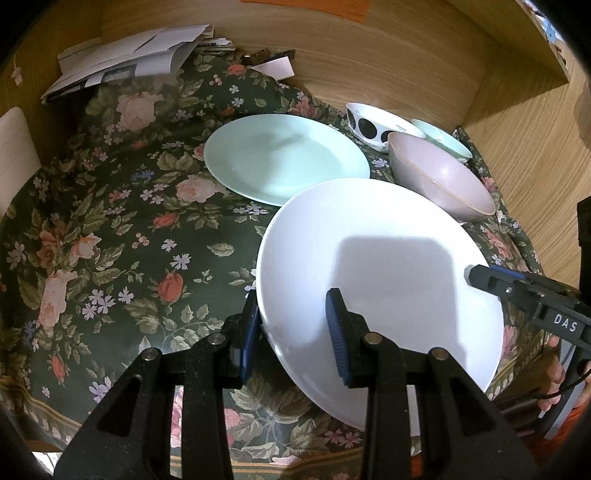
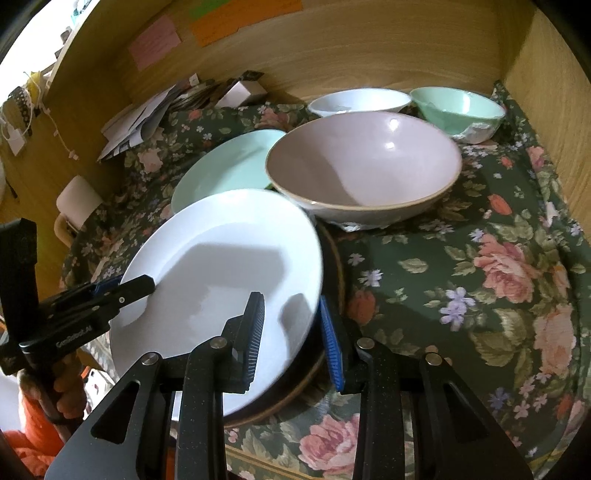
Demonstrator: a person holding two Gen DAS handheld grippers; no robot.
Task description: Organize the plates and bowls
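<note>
A: What are the two grippers doing?

B: The left gripper [image 1: 293, 325] is clamped on the left rim of a white plate [image 1: 388, 266], one blue pad under the edge and one on top; the right gripper [image 2: 291, 332] grips the same plate's right rim in the same way, one pad on the upper face and one outside the edge; each gripper shows in the other's view, at opposite sides of the plate.

A: Where does the plate sit?

B: It is tilted, held over a tabletop covered by a dark floral cloth [image 1: 110, 229]; in the right wrist view a dark round plate [image 2: 328, 280] with a brown rim lies directly beneath it.

A: And beyond it?

B: Just behind lies a pale mint plate [image 1: 284, 155], flat on the cloth; to its right stands a large mauve bowl [image 2: 364, 166], close to the white plate's far edge; behind that bowl are a white bowl with black dots [image 1: 373, 125] and a small mint bowl [image 2: 458, 107], side by side near the wooden back wall [image 1: 388, 55].

A: Anything else?

B: A heap of papers [image 1: 125, 62] rests at the far left corner; coloured notes [image 2: 207, 29] are stuck on the wall.
</note>
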